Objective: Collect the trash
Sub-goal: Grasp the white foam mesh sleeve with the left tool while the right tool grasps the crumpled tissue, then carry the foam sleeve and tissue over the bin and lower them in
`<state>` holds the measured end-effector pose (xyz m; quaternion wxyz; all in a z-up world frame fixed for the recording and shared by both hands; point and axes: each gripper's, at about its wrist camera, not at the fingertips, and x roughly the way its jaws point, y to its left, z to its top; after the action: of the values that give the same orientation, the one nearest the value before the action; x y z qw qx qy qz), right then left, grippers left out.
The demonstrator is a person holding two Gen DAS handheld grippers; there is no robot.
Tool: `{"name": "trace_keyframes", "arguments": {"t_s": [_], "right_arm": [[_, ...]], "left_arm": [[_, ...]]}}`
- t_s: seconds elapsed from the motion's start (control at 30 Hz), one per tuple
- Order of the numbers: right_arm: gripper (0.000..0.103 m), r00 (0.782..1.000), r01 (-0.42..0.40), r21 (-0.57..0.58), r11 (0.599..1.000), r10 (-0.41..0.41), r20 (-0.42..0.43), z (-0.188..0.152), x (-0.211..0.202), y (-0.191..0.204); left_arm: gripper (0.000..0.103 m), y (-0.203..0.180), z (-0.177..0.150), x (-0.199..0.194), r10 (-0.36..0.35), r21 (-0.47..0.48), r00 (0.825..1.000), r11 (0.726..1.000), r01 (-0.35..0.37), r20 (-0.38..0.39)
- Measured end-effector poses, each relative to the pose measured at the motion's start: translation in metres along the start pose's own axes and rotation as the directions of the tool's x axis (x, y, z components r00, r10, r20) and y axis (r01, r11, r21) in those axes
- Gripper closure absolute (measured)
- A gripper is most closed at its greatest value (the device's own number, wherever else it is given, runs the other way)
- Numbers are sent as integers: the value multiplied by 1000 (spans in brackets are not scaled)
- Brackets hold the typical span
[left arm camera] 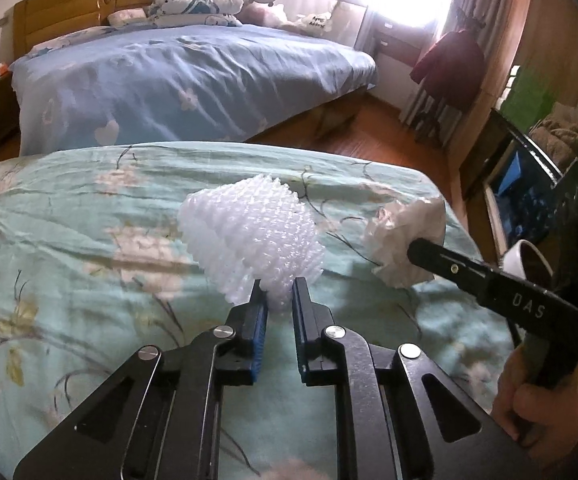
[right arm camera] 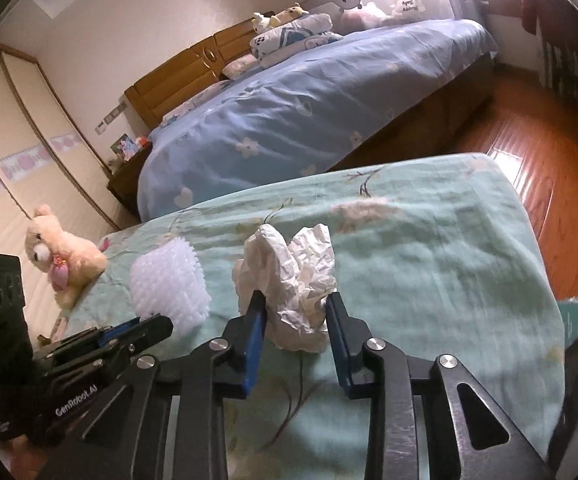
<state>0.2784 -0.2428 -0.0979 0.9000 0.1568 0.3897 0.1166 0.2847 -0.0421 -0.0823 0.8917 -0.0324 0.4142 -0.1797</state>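
A white foam net sleeve (left arm camera: 249, 236) rests on the green floral bedcover (left arm camera: 69, 240), and my left gripper (left arm camera: 279, 290) is shut on its near end with the blue pads squeezing it. To its right, a crumpled white tissue (left arm camera: 401, 240) sits at the tip of my right gripper (left arm camera: 415, 250). In the right wrist view the tissue (right arm camera: 297, 276) fills the gap between the blue pads of my right gripper (right arm camera: 295, 299), both pads touching it. The foam net (right arm camera: 169, 284) lies left of it, at the tip of my left gripper (right arm camera: 157, 324).
A cream teddy bear (right arm camera: 65, 264) sits at the cover's far left edge. Beyond lies a blue-covered bed (left arm camera: 169, 80) and wooden floor (right arm camera: 529, 140). A white-rimmed container (left arm camera: 525, 260) shows behind the right gripper. A person's hand (left arm camera: 537, 408) grips its handle.
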Motion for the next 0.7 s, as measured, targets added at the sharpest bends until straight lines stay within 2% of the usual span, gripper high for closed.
{"name": "trace_keyframes", "arguments": {"t_s": [0.27,0.7], "right_arm": [[73,1000,-5,9,1000,5,29,-26,-42,6],[73,996,47,-22,999,-45,83,-76,-105,17]], "left_arm": [[92,-14,-29,-33,-50,-36,999,998,50,3],[92,-57,-72,-61,-93,4,995,996,93,-21]]}}
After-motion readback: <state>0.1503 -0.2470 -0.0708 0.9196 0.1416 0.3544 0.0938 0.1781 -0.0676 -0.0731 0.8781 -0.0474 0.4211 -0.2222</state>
